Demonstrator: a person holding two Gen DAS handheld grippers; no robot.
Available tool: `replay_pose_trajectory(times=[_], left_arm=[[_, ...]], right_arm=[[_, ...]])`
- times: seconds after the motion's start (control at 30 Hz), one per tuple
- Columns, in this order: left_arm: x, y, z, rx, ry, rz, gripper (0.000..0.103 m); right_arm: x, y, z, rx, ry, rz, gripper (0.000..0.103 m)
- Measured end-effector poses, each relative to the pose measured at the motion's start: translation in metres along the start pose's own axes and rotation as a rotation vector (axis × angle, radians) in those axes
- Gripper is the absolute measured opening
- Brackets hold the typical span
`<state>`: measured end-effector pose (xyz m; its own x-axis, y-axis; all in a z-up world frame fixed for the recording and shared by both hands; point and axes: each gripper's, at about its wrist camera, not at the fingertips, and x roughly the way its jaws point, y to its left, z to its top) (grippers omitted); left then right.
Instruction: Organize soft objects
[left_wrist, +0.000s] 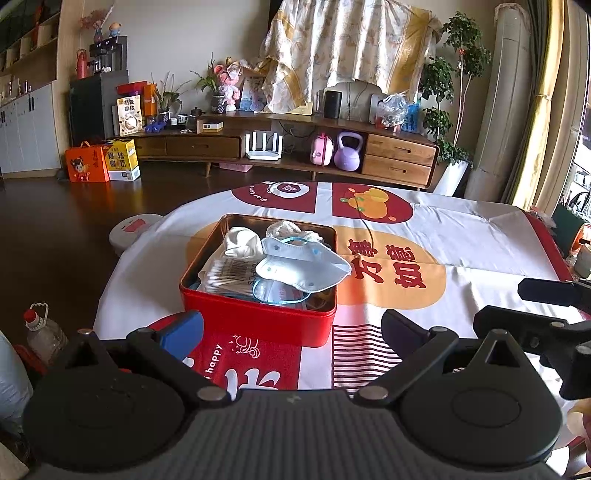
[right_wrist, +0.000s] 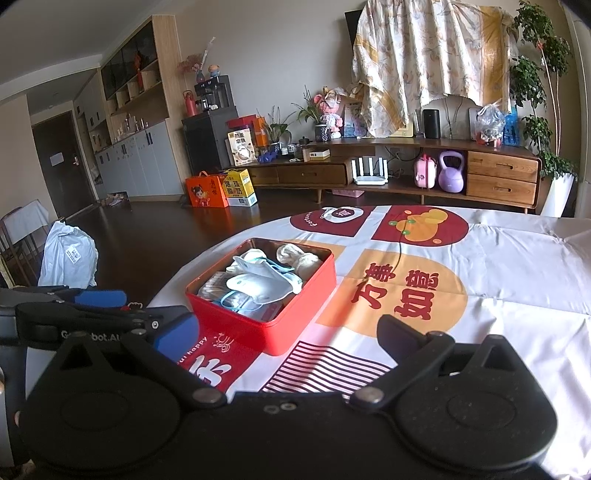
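On the printed tablecloth (left_wrist: 461, 236), just past both sets of fingertips: red metal tin (left_wrist: 258, 317), rectangular with rounded corners, shiny inside, lid off. Piled in it: white folded face mask (left_wrist: 303, 266) with pale blue ear loops on top, crumpled white socks (left_wrist: 242, 240) toward the back, crinkly clear pack of cotton swabs (left_wrist: 229, 275) underneath. Left gripper (left_wrist: 291, 332) spread wide, nothing between the fingers, tin sitting right ahead in the gap. Right gripper (right_wrist: 288, 334) also spread wide and holding nothing, tin ahead and a bit left. Blue pad on each left-hand finger (left_wrist: 183, 330), matte black plastic elsewhere.
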<state>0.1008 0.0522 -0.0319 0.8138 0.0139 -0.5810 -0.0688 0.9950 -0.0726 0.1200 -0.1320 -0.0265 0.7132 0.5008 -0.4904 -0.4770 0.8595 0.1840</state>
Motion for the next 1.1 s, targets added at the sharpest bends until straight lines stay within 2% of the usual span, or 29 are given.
replay_pose_trajectory(times=[1.1], left_arm=[[-0.007, 0.005, 0.003, -0.015, -0.005, -0.002, 0.103]], right_arm=[[0.004, 0.005, -0.011, -0.005, 0.020, -0.010, 0.103]])
